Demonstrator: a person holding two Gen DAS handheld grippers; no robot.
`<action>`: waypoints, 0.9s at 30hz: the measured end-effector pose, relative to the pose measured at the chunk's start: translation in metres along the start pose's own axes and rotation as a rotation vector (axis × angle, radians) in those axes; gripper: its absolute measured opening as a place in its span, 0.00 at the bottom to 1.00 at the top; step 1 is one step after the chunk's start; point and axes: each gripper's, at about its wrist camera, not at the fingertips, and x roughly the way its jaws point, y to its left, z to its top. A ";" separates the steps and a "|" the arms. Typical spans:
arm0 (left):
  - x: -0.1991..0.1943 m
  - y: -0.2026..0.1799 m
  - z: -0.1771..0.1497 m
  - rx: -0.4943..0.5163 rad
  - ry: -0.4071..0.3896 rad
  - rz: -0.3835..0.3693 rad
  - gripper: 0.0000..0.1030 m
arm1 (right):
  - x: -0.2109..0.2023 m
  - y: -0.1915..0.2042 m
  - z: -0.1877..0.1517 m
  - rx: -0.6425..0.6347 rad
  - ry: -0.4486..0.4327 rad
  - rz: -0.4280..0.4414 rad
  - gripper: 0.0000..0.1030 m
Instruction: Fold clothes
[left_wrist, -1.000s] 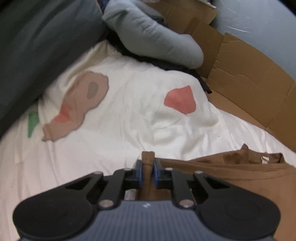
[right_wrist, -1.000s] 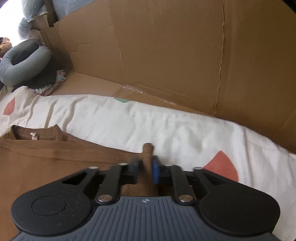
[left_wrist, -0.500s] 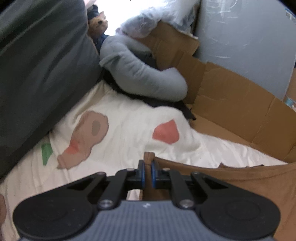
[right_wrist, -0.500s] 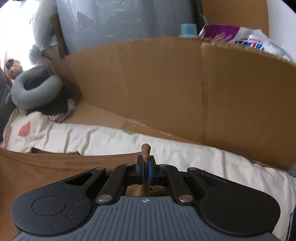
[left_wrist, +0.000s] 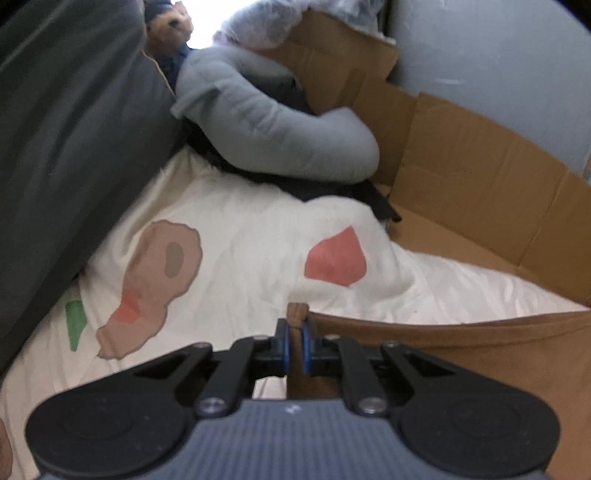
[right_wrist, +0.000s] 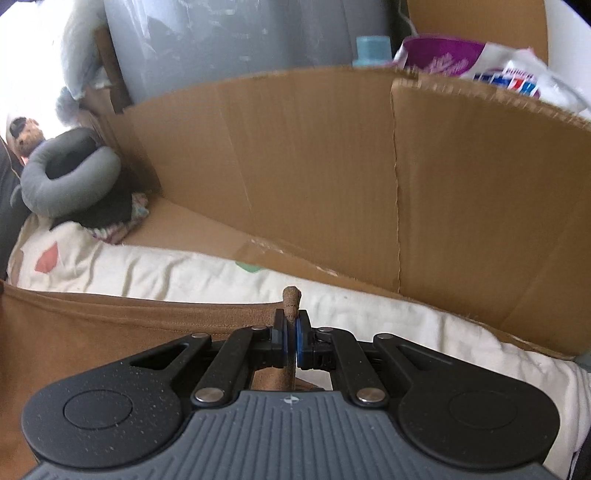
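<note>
Raised off the white bedsheet (left_wrist: 240, 221) a second ago: brown garment (left_wrist: 461, 347), edge now taut between both grippers. Pinched at one corner by left gripper (left_wrist: 294, 345), at the other by right gripper (right_wrist: 290, 341) (cardboard (right_wrist: 332, 166) behind). Likely a fold being carried over.

— How is the light?
— Soft daylight from the far left; the window patch (left_wrist: 207, 22) is blown out white in both views.
— Sharpness?
— The left wrist view is smeared with motion blur. Fisheye bends the cardboard wall (right_wrist: 332, 166), and the corners go dark.
</note>
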 end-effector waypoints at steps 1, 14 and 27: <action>0.004 -0.001 0.000 0.003 0.009 0.004 0.07 | 0.004 -0.001 -0.001 -0.002 0.010 -0.003 0.03; 0.026 -0.005 0.005 0.035 0.059 0.038 0.07 | 0.036 0.000 0.005 -0.044 0.101 -0.056 0.03; 0.052 -0.009 0.014 0.067 0.115 0.073 0.07 | 0.053 -0.004 0.018 -0.052 0.143 -0.078 0.02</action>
